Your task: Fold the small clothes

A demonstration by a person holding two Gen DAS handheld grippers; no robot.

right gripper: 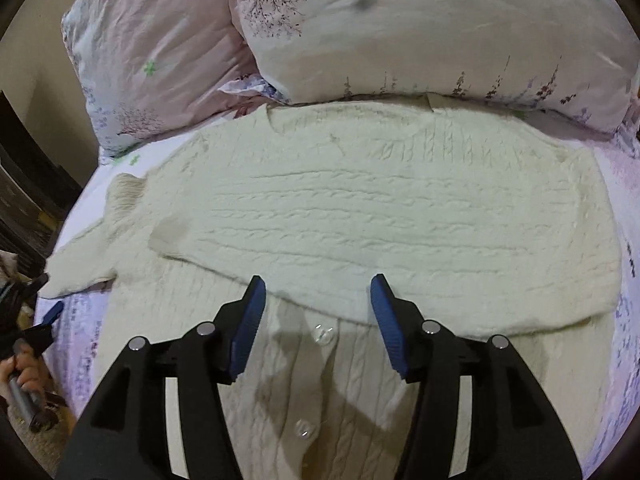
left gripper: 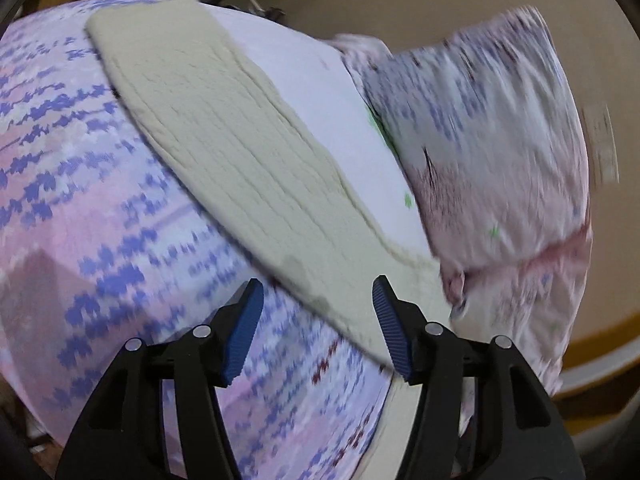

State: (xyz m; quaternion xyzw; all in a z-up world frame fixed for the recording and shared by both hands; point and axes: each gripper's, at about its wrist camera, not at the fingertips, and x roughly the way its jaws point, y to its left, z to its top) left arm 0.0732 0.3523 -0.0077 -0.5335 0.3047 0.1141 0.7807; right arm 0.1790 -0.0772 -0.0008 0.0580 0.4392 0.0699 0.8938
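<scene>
Surface: a bed (right gripper: 624,344) under a lilac and pink printed sheet (left gripper: 100,208); no other support shows.
Room: a beige wall (left gripper: 420,4) ahead of the left hand-held gripper; dark furniture (right gripper: 24,184) at the far left of the right hand-held gripper's view.
Pillows: two floral pillows, the pink one (right gripper: 160,60) ahead-left of the right hand-held gripper, the pale one (right gripper: 440,28) straight ahead, its lower edge touching the garment's far edge.
Task item: cream cable-knit cardigan (right gripper: 380,220), lying flat on the sheet directly ahead of and beneath the right hand-held gripper.
Long axis: the upper folded layer runs left to right across the right wrist view; the button placket (right gripper: 316,384) below it runs toward the camera, crosswise to that layer.
Sleeve: one sleeve (right gripper: 84,264) points out to the left, its ribbed cuff (right gripper: 124,196) turned back.
Buttons: two clear buttons (right gripper: 323,335) show on the placket between the fingers.
Left hand-held gripper (left gripper: 318,328): fingers spread apart, holding nothing, poised over the cardigan's near edge.
Right hand-held gripper (right gripper: 318,326): fingers spread apart, holding nothing, above the fold line.
Cut off: the cardigan's near end drops below the frame, behind the gripper body.
Hard to make out: the left wrist view is motion-blurred, so the pillow print there is smeared; whether either hand-held gripper touches the knit cannot be told.
</scene>
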